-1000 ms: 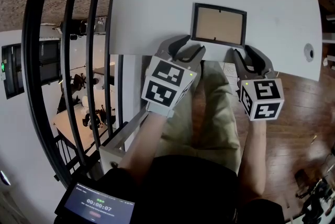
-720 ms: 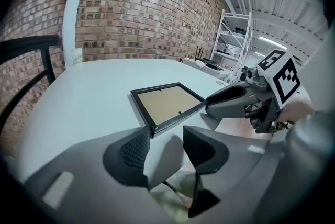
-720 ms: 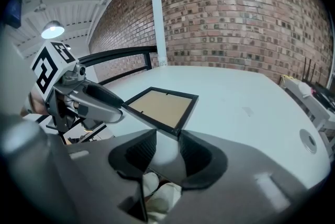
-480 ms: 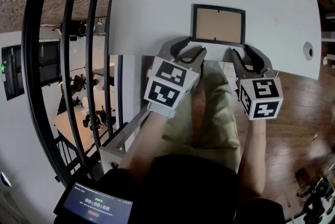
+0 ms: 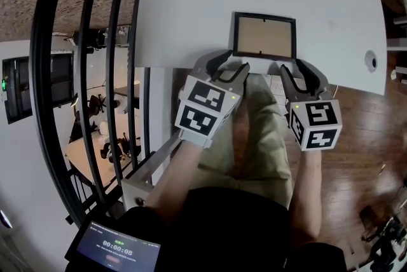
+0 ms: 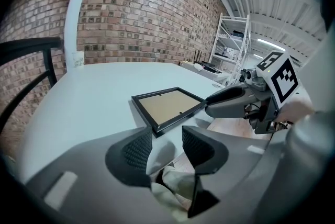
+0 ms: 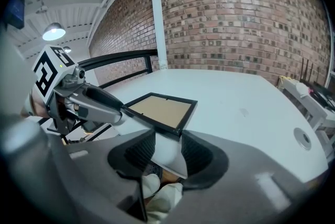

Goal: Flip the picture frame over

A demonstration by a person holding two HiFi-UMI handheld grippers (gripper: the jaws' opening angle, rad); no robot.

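A black picture frame (image 5: 264, 37) with a brown panel facing up lies flat near the front edge of the white table (image 5: 191, 4). My left gripper (image 5: 230, 64) hovers open at the table edge, just short of the frame's near left corner (image 6: 167, 107). My right gripper (image 5: 297, 68) stands open at the frame's near right corner (image 7: 161, 110). Nothing is gripped by either. In the left gripper view the jaws (image 6: 166, 139) straddle only the table edge. The right gripper's jaws (image 7: 163, 152) do the same.
A black railing (image 5: 82, 74) runs along the table's left side, with a drop to a lower floor behind it. A round cable hole (image 5: 372, 61) sits at the table's right. Wooden floor (image 5: 356, 156) and the person's lap lie below the grippers.
Only the head view has shifted slightly. Both grippers and the frame keep nearly the same places relative to one another.
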